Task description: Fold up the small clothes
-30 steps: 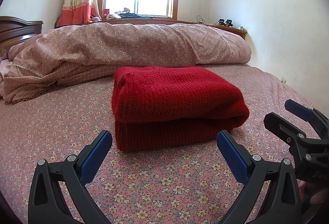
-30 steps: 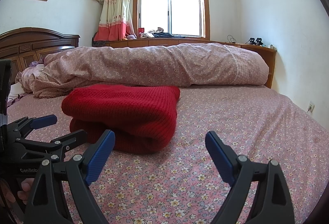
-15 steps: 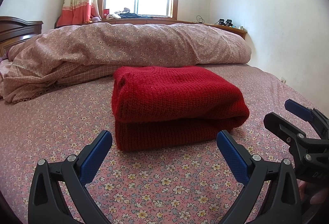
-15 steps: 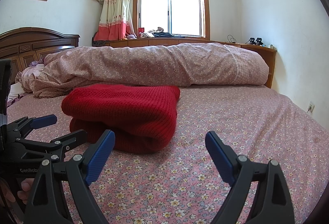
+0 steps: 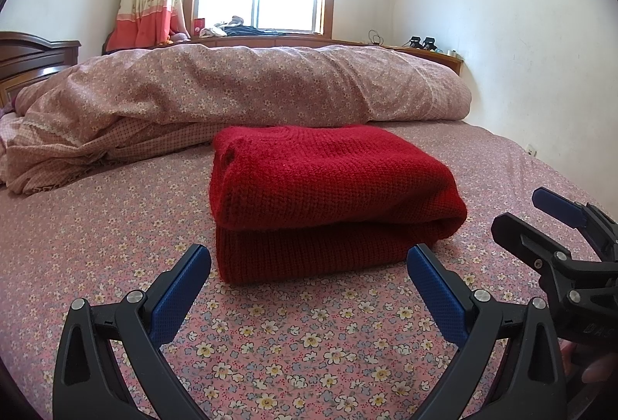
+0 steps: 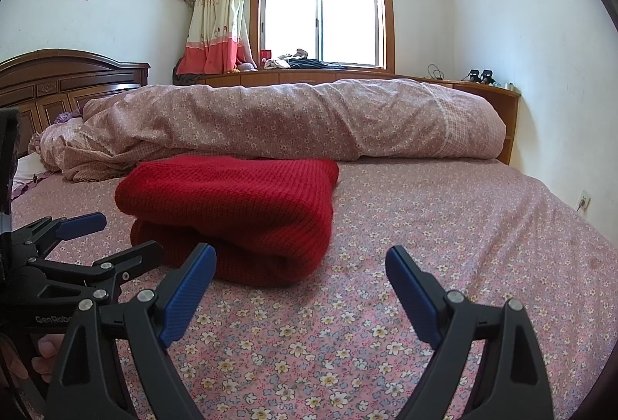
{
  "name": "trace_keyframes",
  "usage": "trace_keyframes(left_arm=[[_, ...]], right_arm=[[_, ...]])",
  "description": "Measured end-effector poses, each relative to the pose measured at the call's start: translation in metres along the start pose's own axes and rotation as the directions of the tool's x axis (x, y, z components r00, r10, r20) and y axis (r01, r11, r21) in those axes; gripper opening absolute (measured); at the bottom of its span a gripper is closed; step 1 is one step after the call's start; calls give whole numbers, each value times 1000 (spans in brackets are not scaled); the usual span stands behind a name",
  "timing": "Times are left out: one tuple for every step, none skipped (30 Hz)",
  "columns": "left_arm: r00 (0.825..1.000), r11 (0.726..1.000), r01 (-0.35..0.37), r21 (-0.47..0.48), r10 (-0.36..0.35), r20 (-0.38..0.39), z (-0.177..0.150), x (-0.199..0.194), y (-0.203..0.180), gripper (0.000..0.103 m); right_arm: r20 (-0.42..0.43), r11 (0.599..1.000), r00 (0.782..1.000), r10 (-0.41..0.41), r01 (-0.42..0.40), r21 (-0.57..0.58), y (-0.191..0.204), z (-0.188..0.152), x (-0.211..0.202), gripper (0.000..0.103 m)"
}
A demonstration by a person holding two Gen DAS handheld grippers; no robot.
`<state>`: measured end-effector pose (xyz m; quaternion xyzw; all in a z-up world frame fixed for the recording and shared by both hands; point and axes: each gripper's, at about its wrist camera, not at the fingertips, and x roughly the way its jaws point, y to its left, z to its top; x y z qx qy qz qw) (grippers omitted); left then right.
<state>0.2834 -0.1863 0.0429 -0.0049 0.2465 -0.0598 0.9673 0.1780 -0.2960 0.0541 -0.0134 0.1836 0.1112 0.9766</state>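
Observation:
A red knit sweater (image 5: 328,196) lies folded into a thick rectangle on the flowered pink bedsheet (image 5: 289,342). It also shows in the right wrist view (image 6: 235,215), left of centre. My left gripper (image 5: 309,258) is open and empty, just short of the sweater's near edge. My right gripper (image 6: 301,254) is open and empty, near the sweater's right corner. Each gripper shows in the other's view: the right one (image 5: 540,215) at the right edge, the left one (image 6: 116,231) at the left edge, both open.
A rolled flowered duvet (image 5: 251,88) lies across the bed behind the sweater. A dark wooden headboard (image 6: 58,84) stands at the left. A wooden ledge (image 6: 347,74) with small items runs under the window. White wall (image 6: 540,72) borders the bed's right side.

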Motion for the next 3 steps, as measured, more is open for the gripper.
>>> trace_keyframes(left_arm=[[1000,1000,0,1,0,0,0,0,0,99],[1000,1000,0,0,0,-2,0,1,0,99],[1000,1000,1,-2,-1,-4,0,1,0,99]], right_arm=[[0,1000,1000,0,0,0,0,0,0,92],[0,1000,1000,0,0,0,0,0,0,92],[0,1000,1000,0,0,0,0,0,0,92]])
